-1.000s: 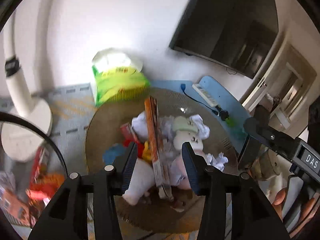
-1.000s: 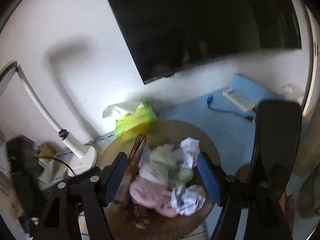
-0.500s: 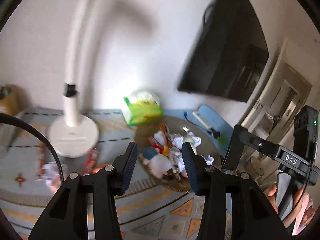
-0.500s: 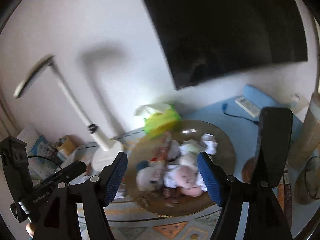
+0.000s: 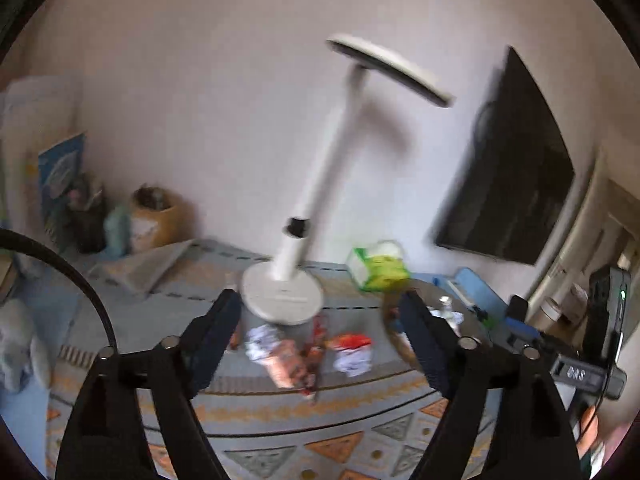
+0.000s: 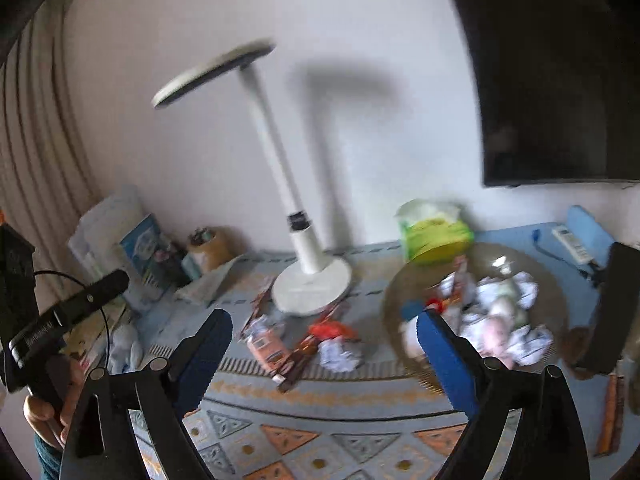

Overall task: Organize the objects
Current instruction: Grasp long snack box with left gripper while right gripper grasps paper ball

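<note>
I have pulled both grippers back from the tray: a second ago its heap filled my views between the fingers, and now I see the whole tabletop, lamp included. My left gripper (image 5: 320,334) has its jaws opening, spread wide, with nothing between them. My right gripper (image 6: 324,350) is opening too, also wide and empty.

The tray (image 6: 560,280) sits at the right of the patterned cloth (image 6: 320,436), still heaped with crumpled paper, wrappers and soft toys (image 6: 496,328); the blur hides the details. Loose litter lies on the cloth between the tray and the lamp base (image 6: 312,286): a paper ball (image 6: 338,354) under a red-orange wrapper (image 6: 330,330), a pinkish packet (image 6: 264,346), and a dark bar (image 6: 294,364) lying slantwise. In the left view the same scatter lies just beyond my open fingers, the packet (image 5: 286,362) beside a paper ball (image 5: 352,356). A green tissue pack (image 6: 434,232) stands against the wall, just behind the tray.
</note>
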A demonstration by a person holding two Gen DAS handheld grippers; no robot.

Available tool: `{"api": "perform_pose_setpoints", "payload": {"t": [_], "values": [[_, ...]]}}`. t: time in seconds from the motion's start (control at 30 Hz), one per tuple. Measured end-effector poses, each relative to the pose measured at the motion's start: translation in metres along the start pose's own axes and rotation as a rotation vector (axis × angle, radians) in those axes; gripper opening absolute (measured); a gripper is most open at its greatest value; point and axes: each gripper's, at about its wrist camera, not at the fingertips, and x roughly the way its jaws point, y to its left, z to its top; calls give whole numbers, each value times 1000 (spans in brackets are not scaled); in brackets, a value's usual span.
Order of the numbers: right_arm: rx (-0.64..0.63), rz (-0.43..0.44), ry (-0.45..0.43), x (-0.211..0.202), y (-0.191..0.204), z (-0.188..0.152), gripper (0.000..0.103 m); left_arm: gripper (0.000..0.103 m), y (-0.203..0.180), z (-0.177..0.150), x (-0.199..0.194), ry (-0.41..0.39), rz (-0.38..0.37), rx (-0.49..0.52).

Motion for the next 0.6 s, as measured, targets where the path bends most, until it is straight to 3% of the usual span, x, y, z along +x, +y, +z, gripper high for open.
{"api": "perform_pose_setpoints", "payload": {"t": [0.27,0.53,0.6], "values": [[-36,38,141,69,28,-52,93,82,83,-54,51,167,130,-103],[-61,-57,114,122,11,-101,93,82,136,-107,112,363,158,-195],[-31,-64,107,129,1,-108,93,82,132,-105,110,353,134,-174]]}}
